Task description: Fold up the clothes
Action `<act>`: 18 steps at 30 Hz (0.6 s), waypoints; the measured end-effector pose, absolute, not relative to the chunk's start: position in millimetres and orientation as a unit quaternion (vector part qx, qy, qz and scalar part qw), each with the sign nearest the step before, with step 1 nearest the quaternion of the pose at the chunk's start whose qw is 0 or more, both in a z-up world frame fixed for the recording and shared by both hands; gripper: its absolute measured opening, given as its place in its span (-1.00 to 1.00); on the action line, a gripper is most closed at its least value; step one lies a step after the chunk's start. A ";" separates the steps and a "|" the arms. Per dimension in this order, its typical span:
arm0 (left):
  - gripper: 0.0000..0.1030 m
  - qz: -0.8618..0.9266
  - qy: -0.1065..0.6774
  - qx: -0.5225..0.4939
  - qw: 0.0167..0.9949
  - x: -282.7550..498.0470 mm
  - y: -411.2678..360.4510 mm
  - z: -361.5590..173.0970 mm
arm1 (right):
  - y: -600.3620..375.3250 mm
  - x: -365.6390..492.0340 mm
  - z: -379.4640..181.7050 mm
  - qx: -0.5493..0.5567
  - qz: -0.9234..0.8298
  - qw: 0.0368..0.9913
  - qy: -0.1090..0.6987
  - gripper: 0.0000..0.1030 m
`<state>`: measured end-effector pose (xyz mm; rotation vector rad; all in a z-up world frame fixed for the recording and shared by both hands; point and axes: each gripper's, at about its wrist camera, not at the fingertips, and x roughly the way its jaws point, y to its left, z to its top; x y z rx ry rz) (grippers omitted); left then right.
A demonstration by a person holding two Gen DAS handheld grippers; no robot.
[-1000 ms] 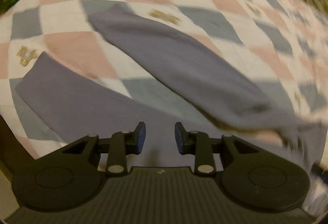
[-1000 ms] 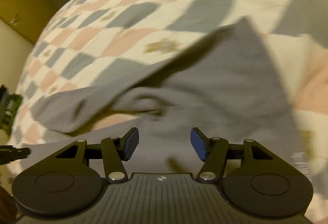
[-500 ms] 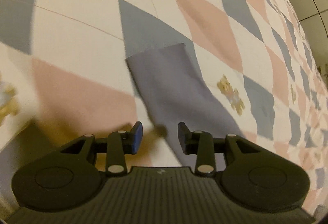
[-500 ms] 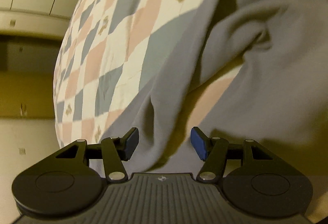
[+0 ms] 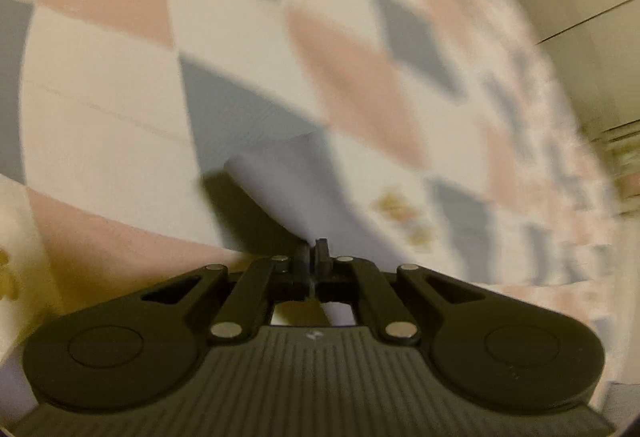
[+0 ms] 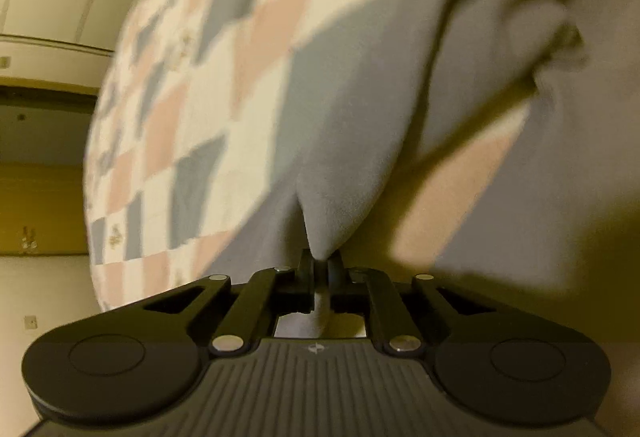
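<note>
Bed [image 5: 100,141] with checked quilt, carrying the grey garment [image 6: 500,197]. Right hand-held gripper [image 6: 320,261] pinches a bunched fold; left hand-held gripper [image 5: 311,249] pinches the garment's narrow end [image 5: 280,181] — its long axis runs straight ahead, away from the jaws.

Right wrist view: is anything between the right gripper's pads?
Yes. In the right wrist view, a pinched fold of the grey garment sits between the pads of the right gripper.
</note>
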<state>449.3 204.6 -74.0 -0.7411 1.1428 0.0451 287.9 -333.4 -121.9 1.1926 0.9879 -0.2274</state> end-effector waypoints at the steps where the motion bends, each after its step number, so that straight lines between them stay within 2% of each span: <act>1: -1.00 0.010 0.514 -0.355 0.781 445.2 207.6 -55.9 | -335.9 287.1 -108.9 0.539 -0.092 0.715 0.435 -0.85; 5: -1.00 -0.007 0.476 -0.363 0.801 468.3 208.4 1.9 | -349.3 297.8 -54.1 0.530 -0.059 0.753 0.384 -0.85; 6: -0.97 0.006 0.484 -0.355 0.800 487.1 204.0 -3.2 | -353.4 305.8 -44.5 0.525 -0.053 0.763 0.374 -0.85; 8: -0.78 0.030 0.499 -0.340 0.796 524.5 195.1 -13.2 | -361.0 332.1 -38.9 0.519 -0.042 0.773 0.363 -0.62; 9: -0.62 0.043 0.507 -0.332 0.794 543.3 190.7 -18.2 | -364.6 346.4 -42.0 0.523 -0.044 0.772 0.359 -0.32; 10: -0.61 0.055 0.515 -0.324 0.791 560.5 186.4 -23.6 | -367.2 358.5 -45.7 0.526 -0.053 0.771 0.355 0.19; 11: -0.61 0.068 0.529 -0.317 0.784 567.2 183.8 -31.6 | -369.0 368.7 -48.8 0.528 -0.064 0.770 0.353 0.33; 15: -0.39 0.091 0.574 -0.315 0.750 553.7 182.6 -65.2 | -373.3 387.3 -54.6 0.524 -0.078 0.766 0.364 0.38; 18: -0.38 0.109 0.598 -0.361 0.707 528.2 190.0 -97.5 | -375.9 362.6 -70.1 0.522 -0.103 0.747 0.398 0.40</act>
